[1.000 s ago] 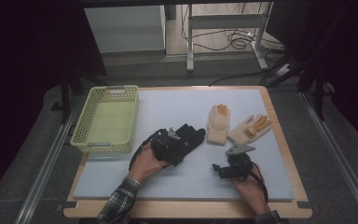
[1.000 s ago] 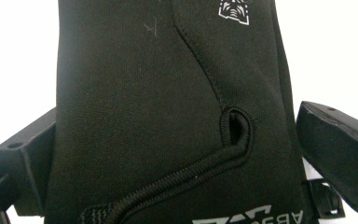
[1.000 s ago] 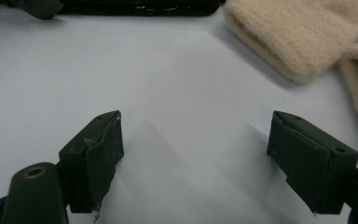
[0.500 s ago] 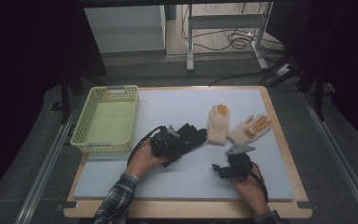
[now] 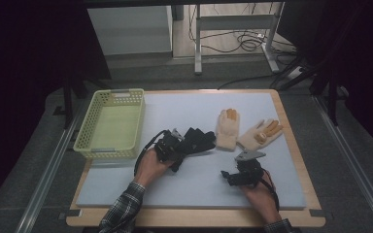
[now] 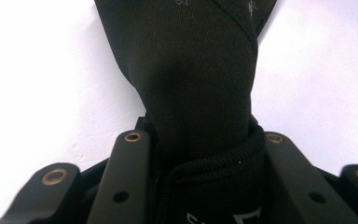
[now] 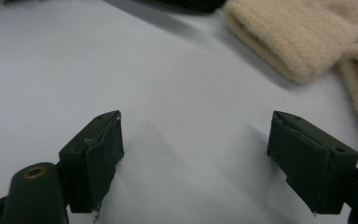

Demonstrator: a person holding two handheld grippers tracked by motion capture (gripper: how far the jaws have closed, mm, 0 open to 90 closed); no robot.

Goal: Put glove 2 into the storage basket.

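Note:
A black glove (image 5: 200,138) lies mid-mat, left of two cream gloves. My left gripper (image 5: 176,145) is at its near end. In the left gripper view the glove's ribbed cuff (image 6: 205,177) fills the gap between the two jaws, which have just been closing and now press on it. My right gripper (image 5: 233,174) rests low on the mat near the front. Its jaws stand wide apart with only bare mat between them (image 7: 196,123). A cream glove's cuff (image 7: 279,42) lies beyond its right jaw.
A yellow-green mesh basket (image 5: 110,92) stands at the mat's left edge, with nothing in it that I can see. The two cream gloves (image 5: 227,128) (image 5: 261,134) lie right of centre. The white mat (image 5: 184,104) covers a wooden table.
The left hand has edged slightly left at the black glove's cuff. The right hand and both cream gloves have stayed in place.

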